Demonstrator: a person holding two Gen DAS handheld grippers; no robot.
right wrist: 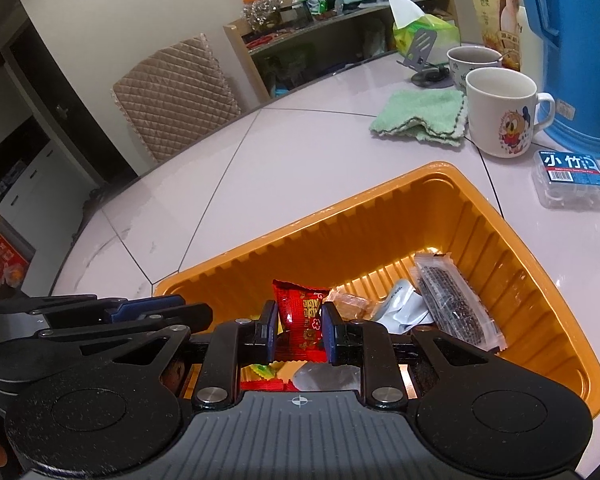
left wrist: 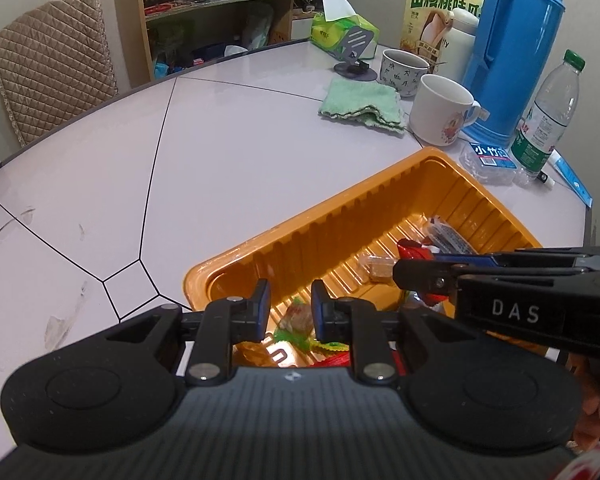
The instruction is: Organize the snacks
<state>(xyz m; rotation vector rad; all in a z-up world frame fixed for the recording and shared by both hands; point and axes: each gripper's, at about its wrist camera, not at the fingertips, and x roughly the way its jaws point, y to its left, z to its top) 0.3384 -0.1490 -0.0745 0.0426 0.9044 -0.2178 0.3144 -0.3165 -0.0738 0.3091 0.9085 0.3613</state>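
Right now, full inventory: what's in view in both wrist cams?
orange tray: 1, orange, table near edge
red snack packet: 1, red, between right gripper fingers above tray
dark snack bar: 1, clear wrap, in tray
mugs: 2, white, behind tray
green cloth: 1, beside mugs
thermos: 1, blue, far right
water bottle: 1, clear, right
tissue pack: 1, green, far
left gripper: open over tray
right gripper: shut on packet

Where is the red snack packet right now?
In the right wrist view, the red packet sits pinched between the right tool's fingers, over the near left part of the orange tray, left of the dark bar.
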